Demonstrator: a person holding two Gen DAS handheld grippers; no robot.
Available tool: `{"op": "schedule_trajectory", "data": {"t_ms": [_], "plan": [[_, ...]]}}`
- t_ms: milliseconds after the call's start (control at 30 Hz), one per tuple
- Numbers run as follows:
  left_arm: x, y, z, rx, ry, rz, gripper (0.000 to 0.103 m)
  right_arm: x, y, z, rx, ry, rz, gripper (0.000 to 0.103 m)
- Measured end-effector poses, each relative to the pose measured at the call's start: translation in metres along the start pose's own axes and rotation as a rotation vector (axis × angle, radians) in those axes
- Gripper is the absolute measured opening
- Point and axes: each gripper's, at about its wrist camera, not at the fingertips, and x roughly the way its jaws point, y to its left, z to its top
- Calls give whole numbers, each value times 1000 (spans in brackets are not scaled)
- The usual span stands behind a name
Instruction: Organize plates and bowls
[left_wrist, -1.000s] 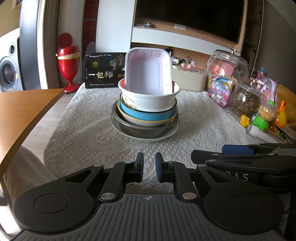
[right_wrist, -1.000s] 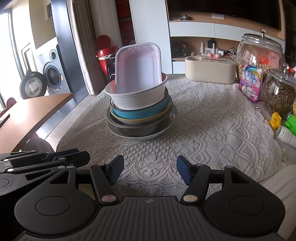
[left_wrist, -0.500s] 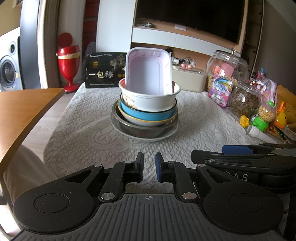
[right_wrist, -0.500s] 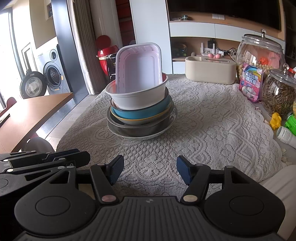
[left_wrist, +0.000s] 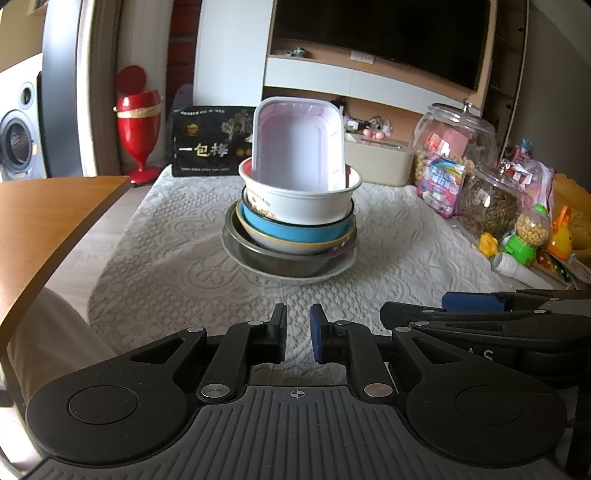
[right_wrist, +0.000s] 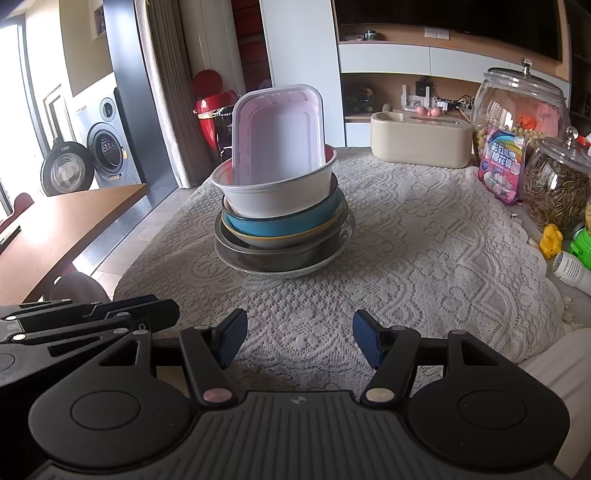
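Observation:
A stack of dishes stands mid-table on the lace cloth. A pink rectangular tray (left_wrist: 297, 147) (right_wrist: 279, 136) leans upright in a white bowl (left_wrist: 299, 201) (right_wrist: 277, 194). Below are a blue bowl (left_wrist: 295, 230) (right_wrist: 284, 225), a metal bowl (left_wrist: 280, 260) (right_wrist: 273, 256) and a clear glass plate (left_wrist: 332, 271) (right_wrist: 332, 254). My left gripper (left_wrist: 297, 334) is nearly shut and empty, at the near table edge. My right gripper (right_wrist: 298, 338) is open and empty, beside it, also short of the stack.
Glass jars (left_wrist: 454, 144) (right_wrist: 521, 107) and toys (left_wrist: 524, 236) line the right edge. A cream box (right_wrist: 421, 144) and a black box (left_wrist: 207, 147) stand behind. A wooden table (left_wrist: 44, 221) (right_wrist: 55, 229) lies left. The lace cloth (right_wrist: 424, 258) covers the table.

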Motion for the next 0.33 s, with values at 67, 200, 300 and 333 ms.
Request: {"op": "schedule_trajectory", "data": {"t_ms": [67,200,300,333], "plan": [[-1,-1,0,-2,0,1,16,0,0,0,0,0,0,64],[-1,0,0,-10,1,3,16,0,0,0,0,0,0,64],[-2,0,-1,-18,-2,1,16,0,1,0,0,0,-1,64],[-2,-1,-1,-19,-4,-2,16,0,1,0,0,0,-1,64]]}}
